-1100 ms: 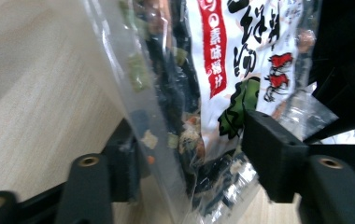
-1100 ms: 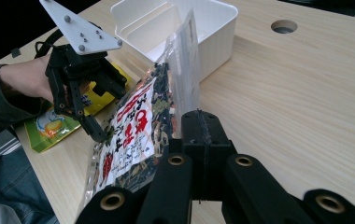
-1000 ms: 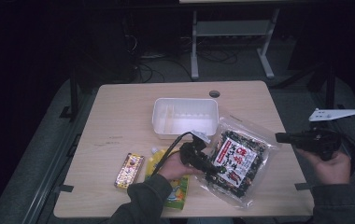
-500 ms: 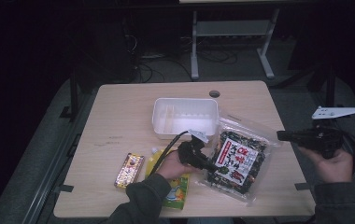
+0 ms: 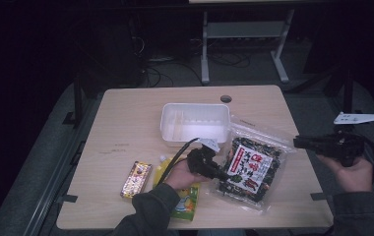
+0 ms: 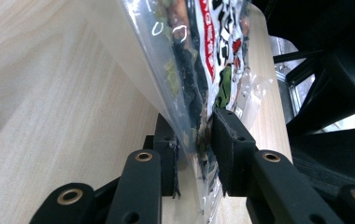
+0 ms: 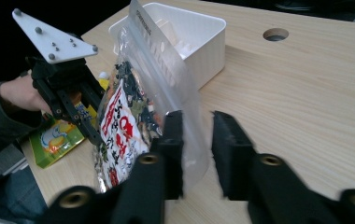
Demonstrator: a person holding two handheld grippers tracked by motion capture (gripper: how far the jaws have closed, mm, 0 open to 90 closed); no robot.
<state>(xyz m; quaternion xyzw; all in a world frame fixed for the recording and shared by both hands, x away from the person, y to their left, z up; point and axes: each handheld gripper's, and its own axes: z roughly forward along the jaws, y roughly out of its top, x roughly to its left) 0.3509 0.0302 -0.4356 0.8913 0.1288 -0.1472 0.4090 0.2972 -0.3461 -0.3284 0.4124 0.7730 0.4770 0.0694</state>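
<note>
Left tongs point(image 6: 196, 154): clamped on the snack bag's point(image 5: 249, 167) near edge, tilting it off the table point(image 5: 126, 118).
Right tongs point(image 7: 194, 140): jaws just opening, parted, gripping nothing, at the bag's 3 o'clock.
White tray point(image 5: 195, 120): at 11 o'clock, probable destination.

A white tub point(image 5: 195, 123) sits mid-table point(image 5: 126, 118). Nearer the front lie 1 gold bar point(image 5: 136, 178) and 1 green-yellow pouch point(image 5: 187, 199).

On the table: one white tub point(image 5: 195, 123), one clear snack bag point(image 5: 251, 167), one green pouch point(image 5: 185, 201), one wrapped bar point(image 5: 136, 179), two grippers.
</note>
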